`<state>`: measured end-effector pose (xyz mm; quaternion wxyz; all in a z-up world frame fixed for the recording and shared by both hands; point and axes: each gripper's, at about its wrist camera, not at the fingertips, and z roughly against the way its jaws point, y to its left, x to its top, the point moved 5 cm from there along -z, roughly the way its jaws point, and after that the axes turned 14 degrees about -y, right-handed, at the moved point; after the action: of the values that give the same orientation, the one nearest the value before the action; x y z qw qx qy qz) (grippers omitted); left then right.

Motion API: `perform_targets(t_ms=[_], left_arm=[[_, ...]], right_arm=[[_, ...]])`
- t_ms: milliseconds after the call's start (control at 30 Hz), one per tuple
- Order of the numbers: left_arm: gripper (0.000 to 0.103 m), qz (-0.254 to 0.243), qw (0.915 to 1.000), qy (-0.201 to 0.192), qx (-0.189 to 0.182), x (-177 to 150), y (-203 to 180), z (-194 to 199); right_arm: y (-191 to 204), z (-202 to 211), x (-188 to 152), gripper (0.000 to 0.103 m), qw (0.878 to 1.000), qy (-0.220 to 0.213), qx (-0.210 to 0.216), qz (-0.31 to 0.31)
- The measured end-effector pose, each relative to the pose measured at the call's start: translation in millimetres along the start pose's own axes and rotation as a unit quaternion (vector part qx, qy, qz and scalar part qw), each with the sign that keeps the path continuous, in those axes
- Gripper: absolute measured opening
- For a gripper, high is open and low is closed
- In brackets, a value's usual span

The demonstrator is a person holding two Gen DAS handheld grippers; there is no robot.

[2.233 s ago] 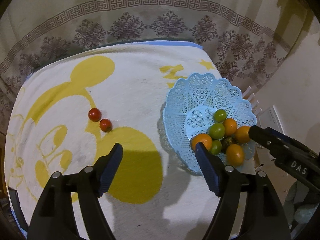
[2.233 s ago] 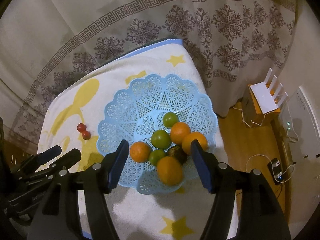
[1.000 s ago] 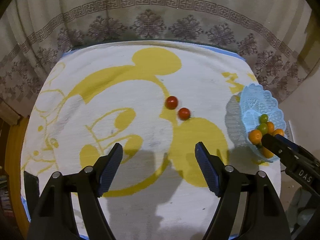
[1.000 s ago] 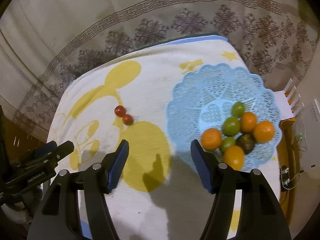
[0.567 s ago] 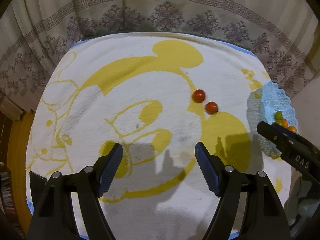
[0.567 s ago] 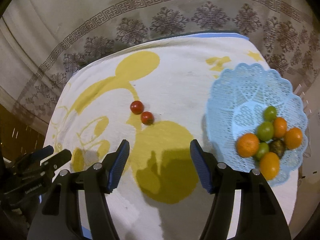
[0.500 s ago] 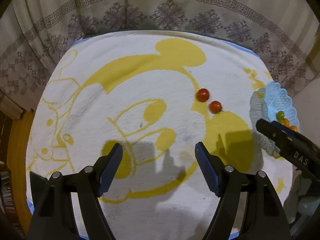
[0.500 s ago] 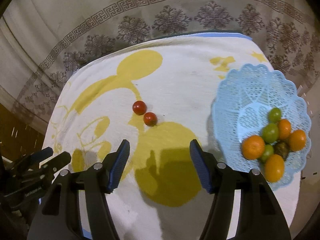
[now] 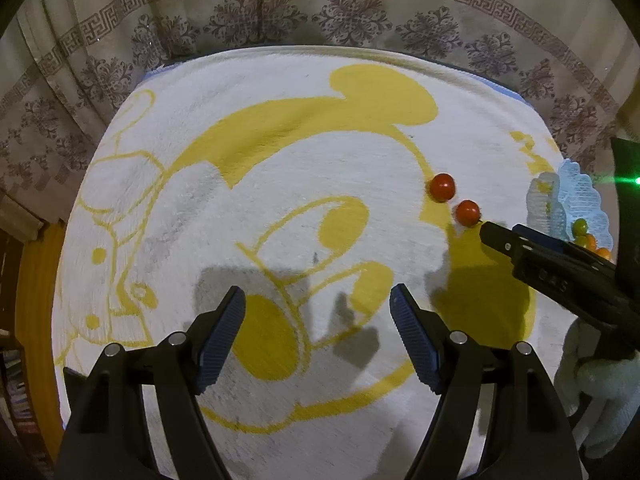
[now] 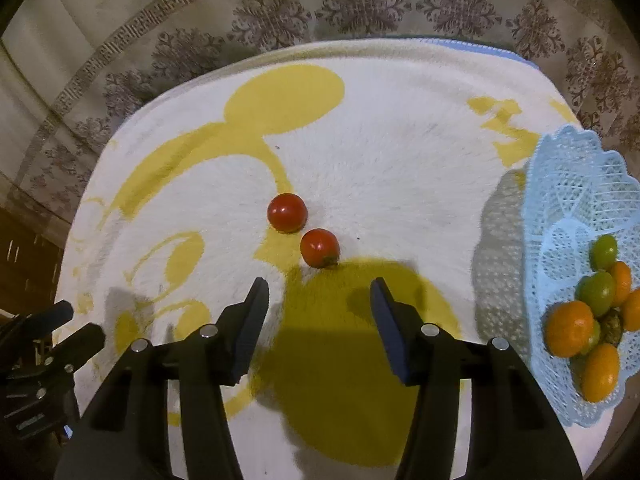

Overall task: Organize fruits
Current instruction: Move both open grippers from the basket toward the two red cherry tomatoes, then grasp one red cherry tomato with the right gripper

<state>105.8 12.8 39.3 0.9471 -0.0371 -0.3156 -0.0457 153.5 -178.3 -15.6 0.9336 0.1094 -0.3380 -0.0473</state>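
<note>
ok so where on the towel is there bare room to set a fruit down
The towel is bare from the two red tomatoes to its left edge, and in the strip between them and the blue basket. The basket's near side is crowded with citrus.

Right gripper (image 10: pixel 319 296) pointing down at the towel (image 10: pixel 400 168), jaws closing, nothing between them. Two tomatoes (image 10: pixel 287 213) (image 10: pixel 319 247) just beyond the tips, almost touching. Basket (image 10: pixel 576 184) at right, holding oranges (image 10: pixel 569 328) and limes (image 10: pixel 597 293). Left gripper (image 10: pixel 76 324) at left edge.
</note>
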Motion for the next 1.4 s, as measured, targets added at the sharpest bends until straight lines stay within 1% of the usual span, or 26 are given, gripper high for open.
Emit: perform_targets(t_ms=[333, 400, 433, 600, 667, 700, 733, 800, 967, 1133, 1300, 1400], left_arm=[[0.074, -0.001, 0.9999, 0.012, -0.002, 5, 10, -17], [0.074, -0.001, 0.9999, 0.012, -0.004, 7, 10, -20], [0.074, -0.003, 0.9999, 0.013, -0.005, 8, 10, -22], [0.074, -0.007, 0.9998, 0.018, -0.010, 12, 5, -31], [0.074, -0.008, 0.9997, 0.019, -0.011, 12, 3, -34], [0.074, -0.010, 0.9997, 0.019, -0.013, 13, 1, -36], [0.074, -0.012, 0.9997, 0.019, -0.013, 14, 0, -37], [0.074, -0.015, 0.9996, 0.019, -0.016, 16, -4, -40], [0.074, -0.027, 0.9992, 0.017, -0.024, 22, -16, -49], [0.074, -0.043, 0.9983, 0.010, -0.037, 29, -34, -59], [0.074, -0.062, 0.9968, 0.000, -0.051, 38, -54, -70], [0.074, -0.069, 0.9960, 0.001, -0.056, 43, -65, -77]], right_arm=[[4, -35, 10, 0.053, 1.000, 0.013, -0.016, 0.004], [4, -40, 9, 0.051, 1.000, 0.018, -0.018, 0.005], [4, -42, 8, 0.047, 1.000, 0.021, -0.018, 0.005], [5, -49, 7, 0.044, 0.999, 0.020, -0.025, 0.013], [3, -48, 7, 0.037, 0.999, 0.019, -0.029, 0.014], [2, -47, 6, 0.036, 0.999, 0.018, -0.028, 0.013], [1, -47, 7, 0.035, 0.999, 0.018, -0.024, 0.010], [0, -44, 7, 0.028, 1.000, 0.020, -0.014, 0.004], [-3, -35, 0, 0.027, 1.000, 0.027, -0.006, -0.009], [-7, -16, -11, 0.027, 0.999, 0.026, 0.003, -0.019], [-11, 1, -19, 0.027, 1.000, 0.022, 0.001, -0.019], [-17, 6, -25, 0.027, 0.999, 0.028, -0.004, -0.026]])
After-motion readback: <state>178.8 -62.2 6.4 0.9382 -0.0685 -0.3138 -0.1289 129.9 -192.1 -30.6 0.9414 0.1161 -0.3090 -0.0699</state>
